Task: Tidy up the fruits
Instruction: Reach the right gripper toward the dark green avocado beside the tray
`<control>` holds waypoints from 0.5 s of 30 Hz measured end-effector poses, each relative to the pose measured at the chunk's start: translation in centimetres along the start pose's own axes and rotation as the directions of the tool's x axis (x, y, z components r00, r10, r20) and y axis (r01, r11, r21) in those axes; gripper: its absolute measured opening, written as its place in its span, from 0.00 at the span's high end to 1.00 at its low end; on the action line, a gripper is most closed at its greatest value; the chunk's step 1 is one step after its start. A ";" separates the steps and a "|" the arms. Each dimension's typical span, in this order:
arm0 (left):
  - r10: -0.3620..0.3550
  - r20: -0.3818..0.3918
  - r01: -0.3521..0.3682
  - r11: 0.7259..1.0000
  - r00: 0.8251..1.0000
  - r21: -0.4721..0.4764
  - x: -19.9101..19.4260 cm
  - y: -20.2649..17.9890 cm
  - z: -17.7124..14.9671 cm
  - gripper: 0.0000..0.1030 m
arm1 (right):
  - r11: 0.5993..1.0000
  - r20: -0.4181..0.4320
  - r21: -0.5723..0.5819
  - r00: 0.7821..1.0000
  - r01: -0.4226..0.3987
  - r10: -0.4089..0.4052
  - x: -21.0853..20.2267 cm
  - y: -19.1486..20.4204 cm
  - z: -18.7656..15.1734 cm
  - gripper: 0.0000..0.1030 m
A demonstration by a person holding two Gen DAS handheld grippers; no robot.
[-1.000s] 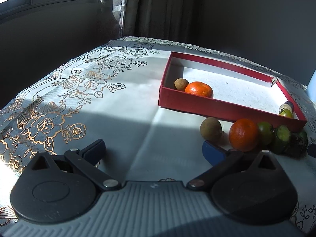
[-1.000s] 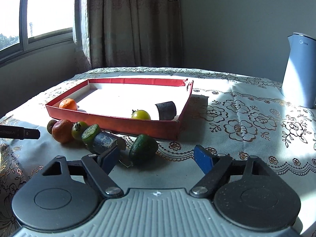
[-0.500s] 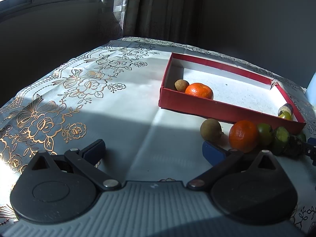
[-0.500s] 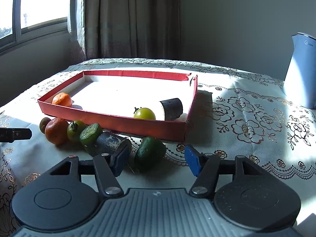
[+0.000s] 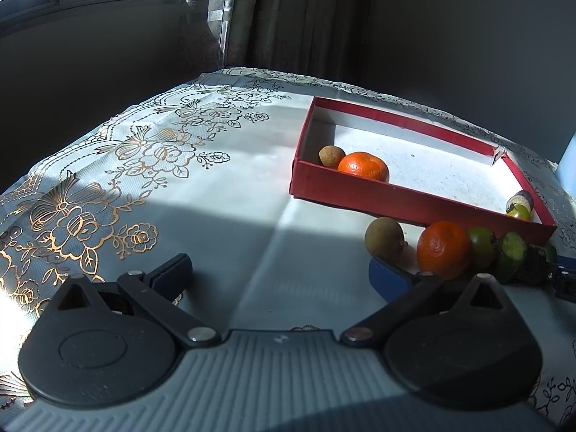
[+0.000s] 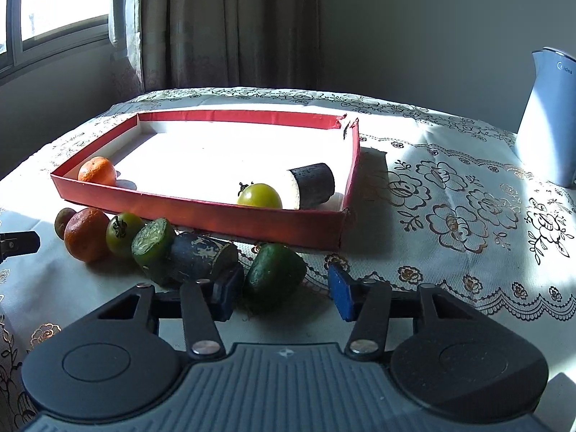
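Note:
A red tray [image 6: 201,212] [image 5: 396,203] holds an orange [image 6: 97,171] [image 5: 363,166], a brown fruit [image 5: 331,156], a green tomato [image 6: 260,196] and a dark cut piece [image 6: 313,185]. In front of it lie a brown fruit [image 5: 384,237], an orange [image 5: 444,248] [image 6: 86,234], a green tomato [image 6: 122,234], a green cut piece [image 6: 153,241], a dark piece [image 6: 199,255] and a green piece [image 6: 275,270]. My right gripper [image 6: 284,293] is open, its fingers on either side of the green piece. My left gripper [image 5: 279,271] is open over bare cloth.
A floral tablecloth [image 5: 144,151] covers the table. A pale blue kettle [image 6: 549,115] stands at the back right. A window and curtains lie behind the table. The left gripper's tip [image 6: 18,243] shows at the left edge of the right wrist view.
My right gripper has moved forward and narrowed, and its fingers now flank the green piece. My left gripper has barely moved.

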State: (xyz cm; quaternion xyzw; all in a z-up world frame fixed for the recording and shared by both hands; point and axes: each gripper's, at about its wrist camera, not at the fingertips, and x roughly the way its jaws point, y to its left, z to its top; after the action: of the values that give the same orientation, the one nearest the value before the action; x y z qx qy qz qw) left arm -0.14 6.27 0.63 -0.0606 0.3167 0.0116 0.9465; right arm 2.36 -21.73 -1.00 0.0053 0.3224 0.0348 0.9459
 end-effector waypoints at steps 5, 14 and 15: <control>0.002 -0.002 -0.002 1.000 1.000 0.004 0.0 0.0 0.0 0.00 | 1.000 -0.005 0.009 1.000 0.004 -0.004 0.1 0.0 0.1 0.50; 0.002 -0.003 -0.002 1.000 1.000 0.004 0.0 0.0 0.0 0.00 | 1.000 0.004 -0.022 1.000 0.010 -0.009 0.0 0.8 0.0 0.60; 0.002 -0.003 -0.002 1.000 1.000 0.004 0.0 0.0 0.0 0.00 | 1.000 0.005 -0.020 1.000 0.008 -0.008 0.0 0.8 0.0 0.61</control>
State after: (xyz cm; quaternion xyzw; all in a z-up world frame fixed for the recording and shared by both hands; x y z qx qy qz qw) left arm -0.15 6.27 0.61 -0.0585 0.3181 0.0121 0.9462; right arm 2.26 -20.92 -0.97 -0.0054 0.3198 0.0345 0.9468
